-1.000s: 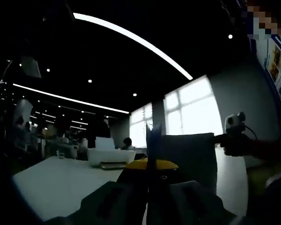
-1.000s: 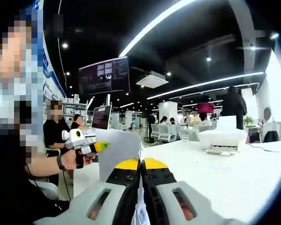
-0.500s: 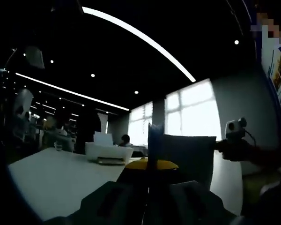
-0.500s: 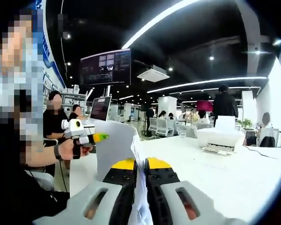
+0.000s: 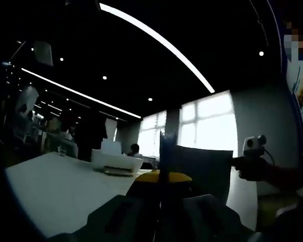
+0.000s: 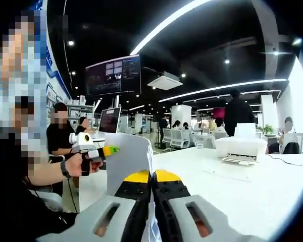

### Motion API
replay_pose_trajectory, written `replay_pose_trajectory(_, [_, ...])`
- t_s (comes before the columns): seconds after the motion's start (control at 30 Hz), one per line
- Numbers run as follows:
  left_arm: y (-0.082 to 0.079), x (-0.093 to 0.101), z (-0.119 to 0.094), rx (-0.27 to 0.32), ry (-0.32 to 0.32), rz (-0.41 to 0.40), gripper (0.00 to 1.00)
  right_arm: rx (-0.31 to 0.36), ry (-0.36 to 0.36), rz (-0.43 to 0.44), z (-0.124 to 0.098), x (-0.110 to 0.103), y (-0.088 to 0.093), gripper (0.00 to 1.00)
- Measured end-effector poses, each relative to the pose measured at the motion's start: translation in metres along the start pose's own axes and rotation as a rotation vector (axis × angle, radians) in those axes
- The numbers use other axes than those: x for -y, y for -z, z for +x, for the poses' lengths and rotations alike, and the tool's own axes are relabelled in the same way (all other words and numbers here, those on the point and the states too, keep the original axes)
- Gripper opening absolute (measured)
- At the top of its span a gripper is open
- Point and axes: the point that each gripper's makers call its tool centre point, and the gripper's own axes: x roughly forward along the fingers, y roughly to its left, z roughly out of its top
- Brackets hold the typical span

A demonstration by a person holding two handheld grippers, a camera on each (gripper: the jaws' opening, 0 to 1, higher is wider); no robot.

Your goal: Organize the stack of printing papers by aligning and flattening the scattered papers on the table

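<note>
Sheaf of white printing papers [image 6: 129, 159], held upright above white table [image 6: 252, 186], pinched between closed left gripper [image 5: 161, 176] and right gripper [image 6: 151, 176]. Step: squaring edges; next, likely tapping down on the tabletop.

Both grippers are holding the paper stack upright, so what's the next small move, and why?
Probably lower the paper stack so its bottom edge taps the white table. The left gripper and right gripper each pinch it on edge, standing upright, so tapping should square the sheets.

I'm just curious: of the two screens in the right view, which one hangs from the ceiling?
The big dark screen, high up; the smaller monitor stands lower.
</note>
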Motion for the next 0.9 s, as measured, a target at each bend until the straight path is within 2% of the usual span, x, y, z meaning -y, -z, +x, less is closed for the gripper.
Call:
replay_pose_trajectory(0.1, [0.003,0.001,-0.001,-0.001,0.0,0.006,0.06,0.008,0.015,-0.008,-0.002,0.0,0.0,0.0])
replay_pose_trajectory(0.23, [0.003,-0.003,-0.003,0.034,0.009,-0.052,0.06,0.015,0.0,0.041,-0.001,0.003,0.003,0.0])
replay_pose_trajectory(0.63, [-0.001,0.002,-0.001,0.023,0.019,-0.008,0.06,0.032,-0.006,0.063,-0.002,-0.004,0.003,0.0])
replay_pose_trajectory(0.73, [-0.006,0.005,-0.002,0.042,0.023,-0.009,0.06,0.04,-0.009,0.063,-0.002,-0.006,0.0,0.0])
replay_pose_trajectory(0.9, [-0.005,0.005,-0.001,0.037,0.025,-0.022,0.06,0.041,0.004,0.066,-0.005,-0.003,-0.002,0.0])
